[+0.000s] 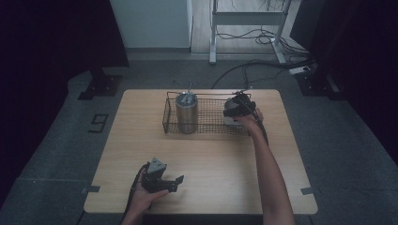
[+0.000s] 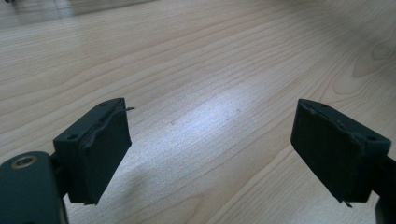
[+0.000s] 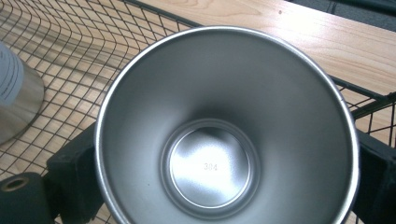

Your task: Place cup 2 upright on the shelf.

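Observation:
A black wire basket [image 1: 211, 132] stands at the back of the wooden table [image 1: 211, 159]. An upright steel tumbler [image 1: 187, 112] with a lid sits in its left end. Over the basket's right end my right gripper [image 1: 237, 108] is shut on an open steel cup [image 1: 230, 105]. In the right gripper view I look straight down into the empty cup [image 3: 224, 93], with a black jaw pressed on each side, the mesh [image 3: 70, 42] below it and the tumbler's base [image 3: 14, 93] at the left. My left gripper [image 1: 174, 183] rests low near the table's front left, its jaws [image 2: 210, 149] wide open over bare wood.
Between the basket and the left gripper lies plain tabletop. Beyond the table's far edge are a white desk frame [image 1: 246, 18] and loose cables [image 1: 263, 37] on the grey floor. Dark curtains stand on both sides.

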The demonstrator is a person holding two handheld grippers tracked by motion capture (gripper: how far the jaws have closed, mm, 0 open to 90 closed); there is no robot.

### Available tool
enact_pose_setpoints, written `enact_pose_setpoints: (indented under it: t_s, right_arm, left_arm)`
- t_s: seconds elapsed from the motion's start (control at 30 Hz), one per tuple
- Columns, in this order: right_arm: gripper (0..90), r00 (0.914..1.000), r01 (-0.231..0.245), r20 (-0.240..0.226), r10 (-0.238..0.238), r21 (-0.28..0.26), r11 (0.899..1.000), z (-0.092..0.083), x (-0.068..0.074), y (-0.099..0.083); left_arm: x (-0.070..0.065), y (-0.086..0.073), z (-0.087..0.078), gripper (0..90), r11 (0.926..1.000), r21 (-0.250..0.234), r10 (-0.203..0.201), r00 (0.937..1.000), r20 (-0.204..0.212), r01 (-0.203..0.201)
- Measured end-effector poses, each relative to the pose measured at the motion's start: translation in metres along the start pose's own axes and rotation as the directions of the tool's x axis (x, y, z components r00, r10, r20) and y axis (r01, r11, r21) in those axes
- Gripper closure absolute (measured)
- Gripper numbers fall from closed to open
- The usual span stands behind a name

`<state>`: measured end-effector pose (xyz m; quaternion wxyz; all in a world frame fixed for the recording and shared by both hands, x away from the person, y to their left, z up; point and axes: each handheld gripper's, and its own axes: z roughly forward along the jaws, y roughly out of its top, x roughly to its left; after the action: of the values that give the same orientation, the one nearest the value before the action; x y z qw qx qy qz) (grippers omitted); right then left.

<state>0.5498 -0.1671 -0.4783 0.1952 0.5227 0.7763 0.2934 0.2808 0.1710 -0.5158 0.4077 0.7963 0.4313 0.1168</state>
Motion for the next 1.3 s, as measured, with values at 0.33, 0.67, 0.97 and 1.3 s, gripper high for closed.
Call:
enact_pose_setpoints:
  t_s: [0.33,0.67,0.97,1.3]
  right_arm:
    - [0.0,0.9994,-0.033,-0.011,0.033,0.003,0.999,-0.003,-0.002,-0.001]
    - [0.0,0.9989,-0.046,-0.013,0.045,-0.127,0.991,-0.028,0.000,0.006]
    - [2.4,0.9987,-0.046,-0.031,0.041,-0.195,0.980,-0.047,0.004,0.002]
    - [5.7,0.9958,-0.071,-0.074,0.053,-0.267,0.961,-0.068,0.003,-0.023]
  left_arm:
    - [0.000,0.000,0.000,12.1,1.0000,0.000,-0.001,1.0000,-0.002,0.001]
    - [-0.001,0.000,0.000,12.1,1.0000,-0.001,-0.001,1.0000,-0.004,0.001]
    - [0.000,0.000,-0.001,12.2,1.0000,-0.006,-0.002,1.0000,-0.005,0.002]
    - [-0.002,0.000,-0.001,12.4,1.0000,-0.002,0.003,1.0000,-0.006,-0.003]
